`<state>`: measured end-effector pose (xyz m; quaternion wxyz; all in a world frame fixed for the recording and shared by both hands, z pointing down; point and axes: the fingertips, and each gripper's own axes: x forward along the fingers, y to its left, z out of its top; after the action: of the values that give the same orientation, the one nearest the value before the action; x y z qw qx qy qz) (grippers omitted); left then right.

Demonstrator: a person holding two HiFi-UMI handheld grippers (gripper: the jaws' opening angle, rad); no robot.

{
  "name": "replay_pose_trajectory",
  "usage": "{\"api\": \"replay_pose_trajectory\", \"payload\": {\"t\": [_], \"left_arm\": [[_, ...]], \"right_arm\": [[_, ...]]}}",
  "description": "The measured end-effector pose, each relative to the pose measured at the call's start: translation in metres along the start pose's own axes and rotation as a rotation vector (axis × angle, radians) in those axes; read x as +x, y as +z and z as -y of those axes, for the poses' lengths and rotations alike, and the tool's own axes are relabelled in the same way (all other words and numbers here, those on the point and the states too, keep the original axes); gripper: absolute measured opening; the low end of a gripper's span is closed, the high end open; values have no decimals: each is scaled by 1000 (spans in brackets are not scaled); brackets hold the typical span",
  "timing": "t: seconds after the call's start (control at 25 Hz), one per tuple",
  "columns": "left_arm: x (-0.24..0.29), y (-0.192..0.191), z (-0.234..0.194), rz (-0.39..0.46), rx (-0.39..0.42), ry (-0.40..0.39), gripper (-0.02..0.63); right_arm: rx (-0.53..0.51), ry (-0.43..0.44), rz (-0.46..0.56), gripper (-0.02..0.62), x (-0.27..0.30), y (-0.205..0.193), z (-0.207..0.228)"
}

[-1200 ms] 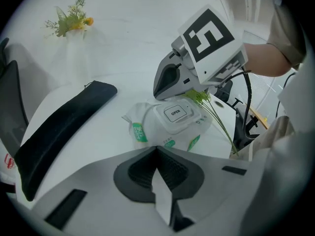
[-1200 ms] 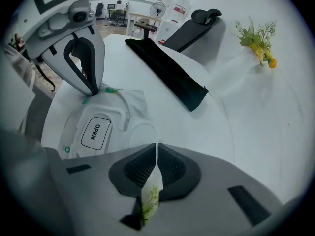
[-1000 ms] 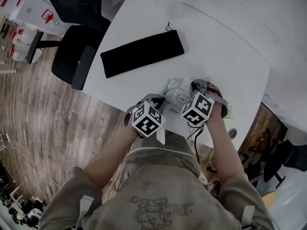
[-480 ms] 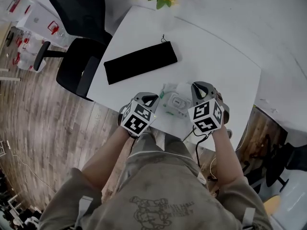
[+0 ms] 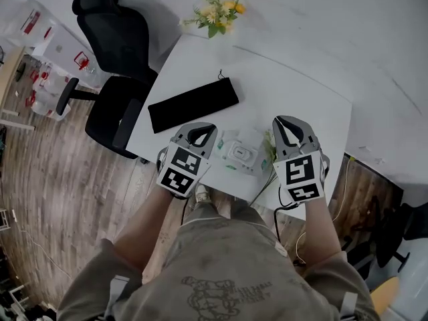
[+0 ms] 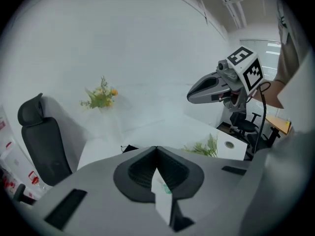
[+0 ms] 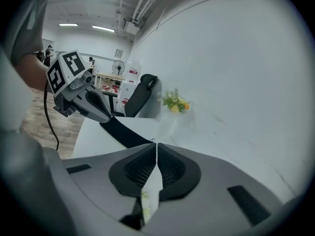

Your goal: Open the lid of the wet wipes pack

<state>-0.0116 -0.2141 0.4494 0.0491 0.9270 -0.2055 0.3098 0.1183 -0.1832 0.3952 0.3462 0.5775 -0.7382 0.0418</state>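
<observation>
Closest in, both grippers are out in front of the person's chest, and both are clamped on the wipes pack. The left gripper (image 6: 157, 154) is pinching a thin white edge of the wipes pack (image 5: 241, 154) between its closed jaws, with a bit of green print showing on the film. The right gripper (image 7: 156, 151) is doing the same on the other end (its jaws are squeezed right together, with just a sliver of white film poking out underneath).

So the pack is hanging between the two of them, the left gripper on its left end and the right gripper on its right end. It's being held up over the near edge of the table (image 5: 301, 105) rather than lying on it. The lid (image 5: 242, 154) is facing up in the middle of the pack, and as far as I'm seeing from above, it's lying flat and closed. Neither gripper is touching the lid; they're both out at the ends.

Further back on the table, a long black pouch (image 5: 192, 103) is lying flat, well apart from the pack. Off the table's left side, a black office chair (image 5: 117, 109) is standing on the wood floor (image 5: 53, 199). At the far corner, some yellow and green flowers (image 5: 217, 12) are sitting by the white wall.
</observation>
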Motion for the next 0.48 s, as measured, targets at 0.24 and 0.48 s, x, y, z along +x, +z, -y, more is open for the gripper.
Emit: {"api": "replay_pose_trajectory", "payload": {"t": [0.24, 0.48], "left_arm": [[-31, 63, -4, 129, 57, 52, 17], [-72, 125, 5, 285, 85, 46, 17]], "right_arm": [[47, -51, 171, 35, -45, 48, 23], [121, -146, 416, 35, -96, 99, 44]]}}
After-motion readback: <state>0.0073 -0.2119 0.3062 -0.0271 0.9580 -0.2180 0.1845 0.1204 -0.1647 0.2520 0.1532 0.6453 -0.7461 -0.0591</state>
